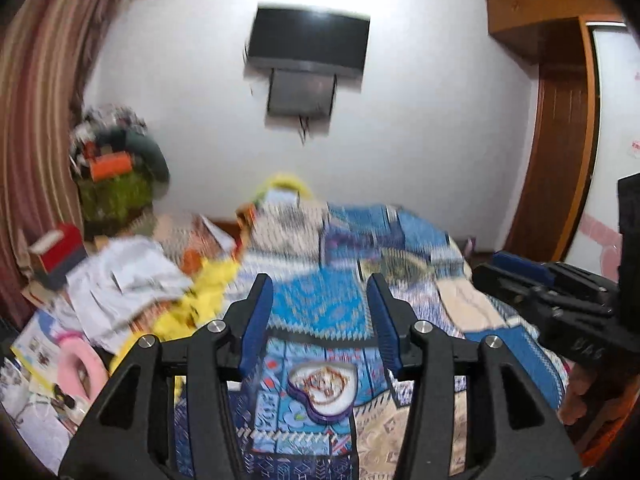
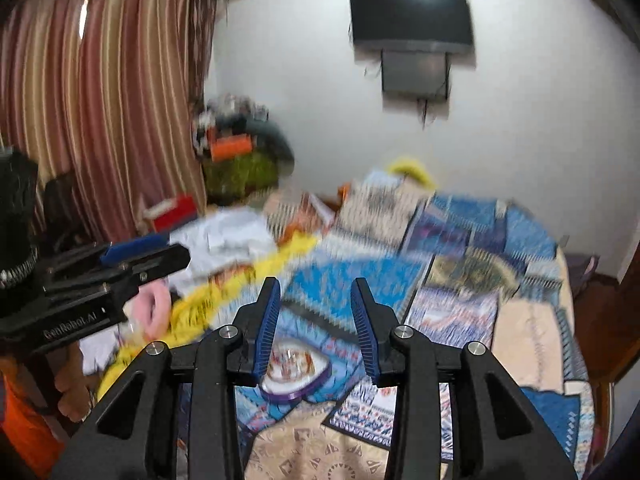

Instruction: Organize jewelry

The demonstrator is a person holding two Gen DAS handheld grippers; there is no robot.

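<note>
A heart-shaped purple-rimmed tray with several pieces of jewelry in it lies on the patterned bedspread. My left gripper is open and empty, held above and short of the tray. In the right wrist view the same tray sits between and below the fingers of my right gripper, which is open and empty. Each gripper shows at the edge of the other's view: the right one and the left one. The frames are blurred, so single jewelry pieces cannot be told apart.
Yellow cloth, white clothes, a pink ring-shaped item and papers lie on the left of the bed. A red box, a striped curtain, a wall TV and a wooden wardrobe surround it.
</note>
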